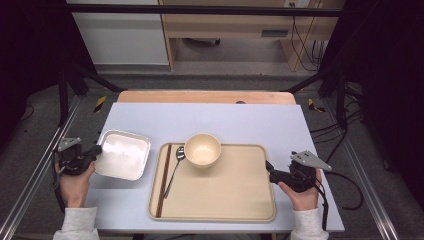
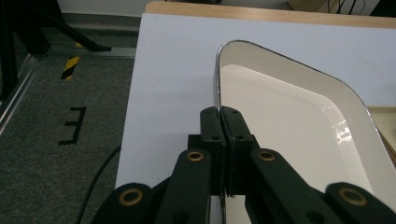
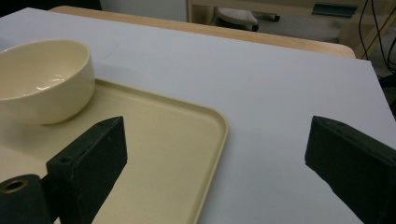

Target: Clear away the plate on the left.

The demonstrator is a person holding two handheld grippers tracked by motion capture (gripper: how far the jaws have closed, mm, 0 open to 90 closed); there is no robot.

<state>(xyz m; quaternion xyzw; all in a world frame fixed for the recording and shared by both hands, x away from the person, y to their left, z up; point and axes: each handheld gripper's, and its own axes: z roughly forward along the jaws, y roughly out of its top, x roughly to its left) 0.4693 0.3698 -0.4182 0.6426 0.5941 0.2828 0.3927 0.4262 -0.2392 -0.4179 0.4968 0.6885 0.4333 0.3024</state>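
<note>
Left gripper (image 2: 220,114) clamped on the near-left rim of the white dish (image 1: 123,154), jaws pressed together with the thin metal-edged rim pinched between them, clear in the left gripper view. Dish at the left of the table (image 1: 250,117), just left of the tray (image 1: 225,200), apparently tilted with the gripped edge raised, though hard to judge from the high view. Far right corner of the dish cut off by the frame edge in the left gripper view; underside hidden. Left hand (image 1: 75,182) partly covered by the gripper body.

Right gripper (image 3: 215,140) held wide open, nothing between the jaws, poised over the tray's right edge and touching nothing visible. Right jaw cut off at the frame corner in the right gripper view; left jaw also cropped at the bottom. Small and dark in the high view, tips blending into shadow.

Bowl (image 1: 202,149) upright on the tray's far edge, left side cropped in the right gripper view. Spoon (image 1: 175,169) beside the bowl, its head just by the bowl's left side; contact impossible to tell. Chopsticks (image 1: 163,180) along the tray's left side, lying so close together as to read as one dark strip.
</note>
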